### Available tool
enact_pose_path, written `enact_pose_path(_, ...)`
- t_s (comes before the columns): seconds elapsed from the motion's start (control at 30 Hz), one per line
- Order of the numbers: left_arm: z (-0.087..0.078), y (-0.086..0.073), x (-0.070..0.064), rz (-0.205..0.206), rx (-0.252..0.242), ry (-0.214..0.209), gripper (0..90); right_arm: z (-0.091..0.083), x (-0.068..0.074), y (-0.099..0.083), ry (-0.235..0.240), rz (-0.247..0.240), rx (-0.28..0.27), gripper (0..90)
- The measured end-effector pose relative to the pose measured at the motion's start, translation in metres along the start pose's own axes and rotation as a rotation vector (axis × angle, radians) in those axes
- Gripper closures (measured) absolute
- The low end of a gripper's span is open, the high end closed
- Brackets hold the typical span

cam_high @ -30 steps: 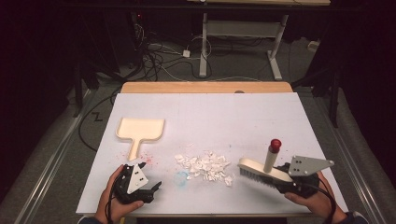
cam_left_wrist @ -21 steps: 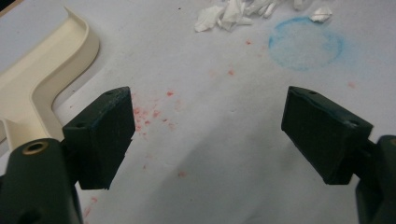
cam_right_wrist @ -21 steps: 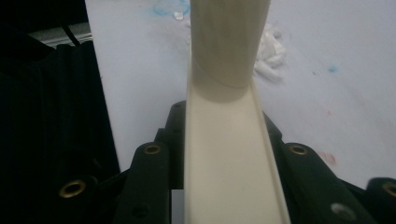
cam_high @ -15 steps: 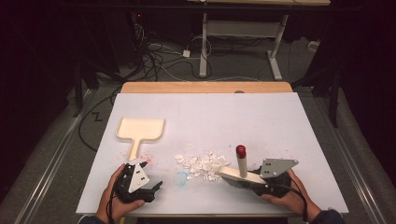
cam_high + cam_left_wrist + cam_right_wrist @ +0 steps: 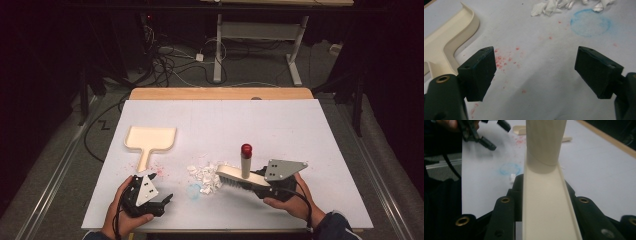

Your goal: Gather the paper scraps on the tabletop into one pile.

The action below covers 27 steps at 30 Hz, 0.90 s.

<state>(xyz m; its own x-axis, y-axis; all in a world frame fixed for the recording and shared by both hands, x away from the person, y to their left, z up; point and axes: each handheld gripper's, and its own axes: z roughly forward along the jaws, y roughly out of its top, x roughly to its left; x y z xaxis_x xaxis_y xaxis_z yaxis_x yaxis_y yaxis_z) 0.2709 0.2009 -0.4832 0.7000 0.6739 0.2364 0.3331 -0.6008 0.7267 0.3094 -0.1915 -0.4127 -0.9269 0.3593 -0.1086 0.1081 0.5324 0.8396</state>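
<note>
High view: right tongs (image 5: 261,188) clamp the brush (image 5: 239,176), bristles at the scraps (image 5: 204,175) mid-bench (image 5: 280,130); dustpan (image 5: 149,140) lies left. Left gripper view: left tongs (image 5: 534,72) gape wide, holding nothing, dustpan just beside. Right gripper view: jaws tight on the brush's back.

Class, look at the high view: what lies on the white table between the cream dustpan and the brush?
Between the cream plastic dustpan and the cream brush lie torn white paper scraps, shown in the high view.
</note>
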Motion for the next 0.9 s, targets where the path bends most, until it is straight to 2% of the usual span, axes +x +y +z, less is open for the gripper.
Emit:
enact_pose_path(0.1,-0.001,0.001,-0.001,0.004,0.000,0.007,16.6,-0.014,-0.001,0.003,-0.042,0.022,-0.021,68.2)
enact_pose_path(0.2,-0.002,0.002,-0.001,0.003,-0.005,0.012,16.6,-0.029,0.000,0.004,-0.116,0.031,-0.018,68.1)
enact_pose_path(0.37,-0.002,0.002,-0.001,0.003,-0.004,0.012,16.6,-0.039,-0.013,-0.003,-0.214,0.121,-0.005,68.2)
enact_pose_path(0.43,-0.002,0.002,-0.001,-0.006,-0.010,0.012,16.6,-0.034,-0.018,-0.005,-0.254,0.164,0.006,68.2)
enact_pose_path(0.53,-0.001,0.002,0.000,-0.005,-0.010,0.010,16.6,-0.018,-0.024,-0.009,-0.342,0.161,0.038,68.2)
enact_pose_path(0.7,-0.001,0.002,0.000,-0.005,-0.010,0.007,16.6,0.016,-0.032,-0.022,-0.428,0.193,0.072,68.2)
enact_pose_path(0.73,-0.001,0.001,0.000,-0.003,-0.011,0.007,16.6,0.022,-0.033,-0.025,-0.438,0.204,0.074,68.2)
enact_pose_path(0.83,-0.002,0.001,0.000,0.001,-0.014,0.004,16.6,0.035,-0.034,-0.027,-0.422,0.250,0.052,68.3)
enact_pose_path(0.9,-0.002,0.001,0.000,0.003,-0.014,0.004,16.6,0.043,-0.030,-0.024,-0.425,0.237,0.052,68.3)
